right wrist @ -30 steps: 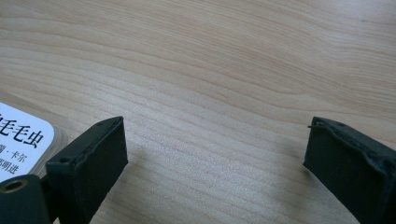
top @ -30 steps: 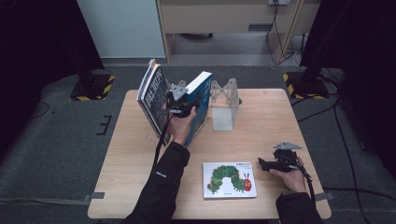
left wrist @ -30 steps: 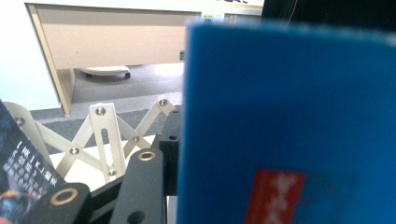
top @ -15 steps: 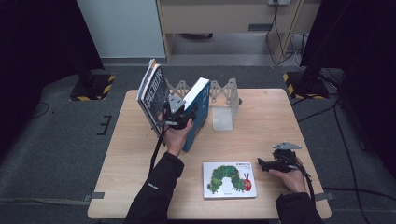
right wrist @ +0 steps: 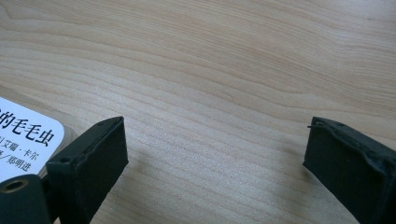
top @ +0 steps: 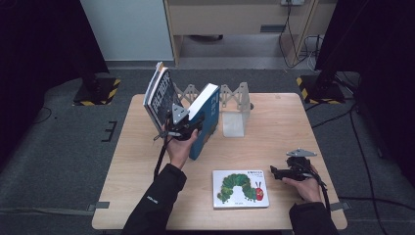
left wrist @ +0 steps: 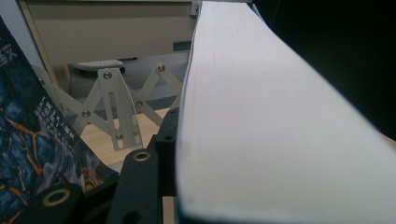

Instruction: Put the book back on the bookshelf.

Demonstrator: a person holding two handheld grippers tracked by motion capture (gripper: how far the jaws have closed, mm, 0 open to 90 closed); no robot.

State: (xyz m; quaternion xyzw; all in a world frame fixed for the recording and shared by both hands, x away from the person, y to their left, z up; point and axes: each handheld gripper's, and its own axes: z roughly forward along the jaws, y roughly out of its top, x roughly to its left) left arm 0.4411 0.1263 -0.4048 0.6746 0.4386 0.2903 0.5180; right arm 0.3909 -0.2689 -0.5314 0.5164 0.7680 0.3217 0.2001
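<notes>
A thick blue book [top: 205, 115] stands tilted on the table, its top leaning right toward the white folding rack [top: 235, 98]. My left gripper [top: 188, 125] is shut on its lower left part. In the left gripper view the white page edge [left wrist: 261, 130] lies against the left jaw; the jaws have just been opening a little, with the book between them. A dark-covered book [top: 159, 98] [left wrist: 28, 135] leans just left of it. My right gripper [top: 274, 172] rests open on the table, right of a flat caterpillar picture book [top: 240, 188] [right wrist: 23, 140]. Bare wood lies between its jaws [right wrist: 215, 154].
The wooden table [top: 293, 122] has bare room at the right and the front left. The rack's slats [left wrist: 116, 107] stand behind the books at the far edge. Beyond the table are a grey floor, a cabinet and dark stands with striped feet.
The left hand has drawn slightly toward the person and sunk a little with the blue book, which now leans more to the right. The right hand has not moved.
</notes>
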